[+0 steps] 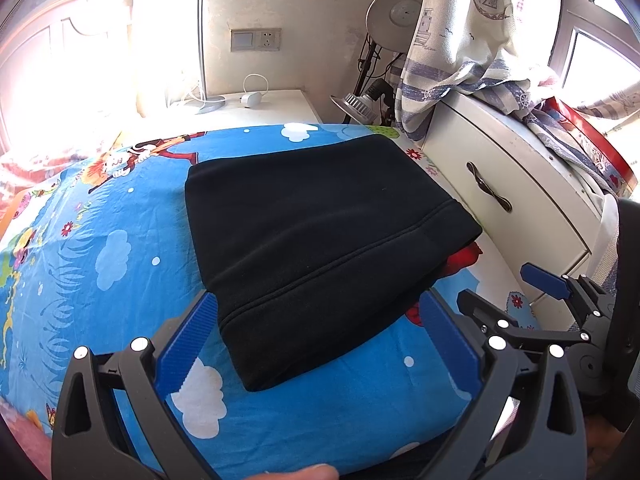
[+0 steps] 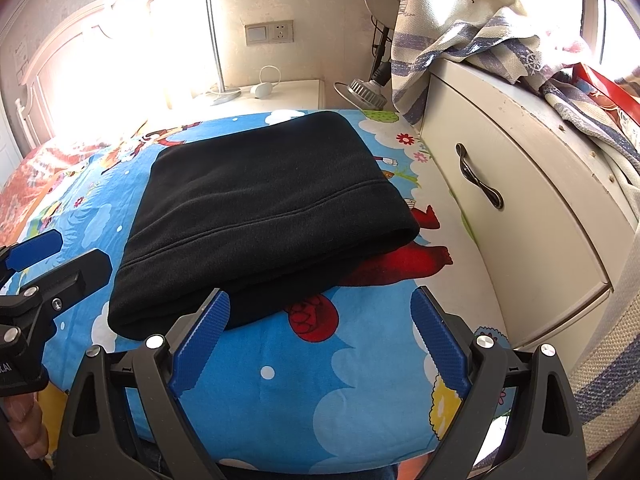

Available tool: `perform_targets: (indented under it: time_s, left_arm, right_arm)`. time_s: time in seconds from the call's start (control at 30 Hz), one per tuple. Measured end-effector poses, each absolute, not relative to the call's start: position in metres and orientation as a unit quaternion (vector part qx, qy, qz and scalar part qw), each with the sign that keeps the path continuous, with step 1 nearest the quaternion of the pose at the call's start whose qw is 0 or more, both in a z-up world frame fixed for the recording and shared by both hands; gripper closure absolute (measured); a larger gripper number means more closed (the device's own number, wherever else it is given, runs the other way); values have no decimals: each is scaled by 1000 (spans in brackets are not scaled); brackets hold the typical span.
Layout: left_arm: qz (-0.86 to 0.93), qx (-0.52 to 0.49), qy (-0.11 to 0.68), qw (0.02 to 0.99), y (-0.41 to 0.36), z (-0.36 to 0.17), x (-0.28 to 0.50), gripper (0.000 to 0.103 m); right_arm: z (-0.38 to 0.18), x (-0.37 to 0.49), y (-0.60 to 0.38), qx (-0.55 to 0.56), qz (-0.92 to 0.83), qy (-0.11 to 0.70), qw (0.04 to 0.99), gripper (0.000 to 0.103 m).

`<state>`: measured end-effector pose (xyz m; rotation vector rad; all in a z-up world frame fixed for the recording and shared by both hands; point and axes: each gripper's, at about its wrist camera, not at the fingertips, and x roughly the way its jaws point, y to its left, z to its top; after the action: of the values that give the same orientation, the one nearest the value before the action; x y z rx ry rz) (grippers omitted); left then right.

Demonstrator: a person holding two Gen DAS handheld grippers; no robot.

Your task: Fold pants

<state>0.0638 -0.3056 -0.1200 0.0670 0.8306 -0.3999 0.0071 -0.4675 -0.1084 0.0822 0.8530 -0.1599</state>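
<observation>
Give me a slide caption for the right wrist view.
Black pants lie folded on the cartoon bedsheet; the open right tongs hover at their near edge.

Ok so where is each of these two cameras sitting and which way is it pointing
Left wrist view: sits on the left gripper, looking down over the folded black pants; its open blue fingers, the right gripper and a fingertip show.
Right wrist view: sits on the right gripper, angled down at the pants; the left gripper shows.
Shared: pants, cartoon bedsheet, white drawer cabinet.
</observation>
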Motion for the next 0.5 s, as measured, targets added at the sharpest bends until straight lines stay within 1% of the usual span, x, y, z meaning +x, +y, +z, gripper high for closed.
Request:
perform_targets:
  time_s: [0.5]
  left_arm:
    - [-193,33,400,895,-307,-119,63,2]
  right_arm:
    - [-108,7,-467,40,-77,413,906,15]
